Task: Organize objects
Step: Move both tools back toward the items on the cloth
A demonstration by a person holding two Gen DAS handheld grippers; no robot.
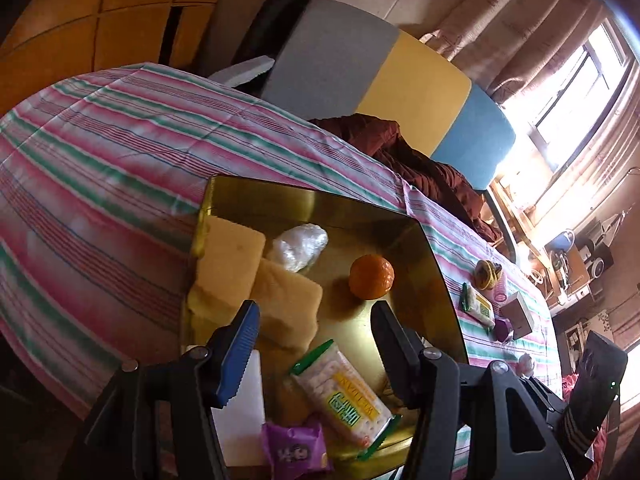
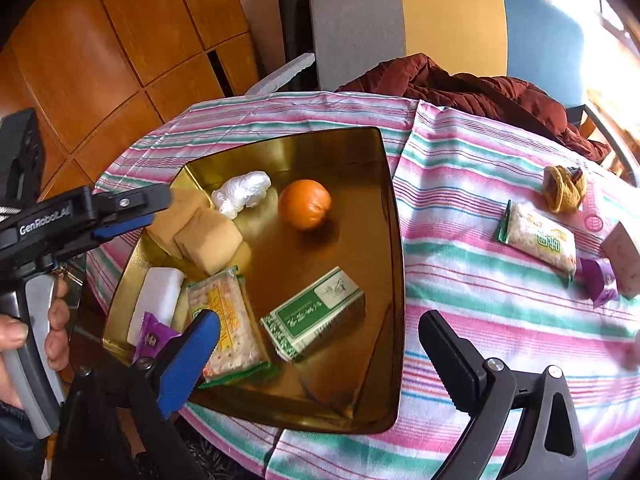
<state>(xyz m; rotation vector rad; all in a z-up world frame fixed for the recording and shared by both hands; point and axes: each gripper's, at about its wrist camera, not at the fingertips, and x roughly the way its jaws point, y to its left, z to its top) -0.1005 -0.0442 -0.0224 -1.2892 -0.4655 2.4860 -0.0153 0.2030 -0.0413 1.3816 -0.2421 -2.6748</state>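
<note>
Right gripper (image 2: 320, 344): nearest the lens, jaws spread wide and empty, hovering above the tray's near edge.
Left gripper (image 1: 316, 332): jaws apart too, nothing held.
Gold tray (image 2: 392, 280): on the striped cloth (image 2: 480, 320).
Green box (image 2: 314, 314): inside the tray, long axis slanting from near-left to far-right.
Only in the right view: that green box.
Count in tray: two cream sponges (image 2: 208, 240), one orange (image 2: 305, 204), one cracker pack (image 2: 228, 320).
Outside the tray: a second cracker pack (image 2: 538, 236) on the cloth.
</note>
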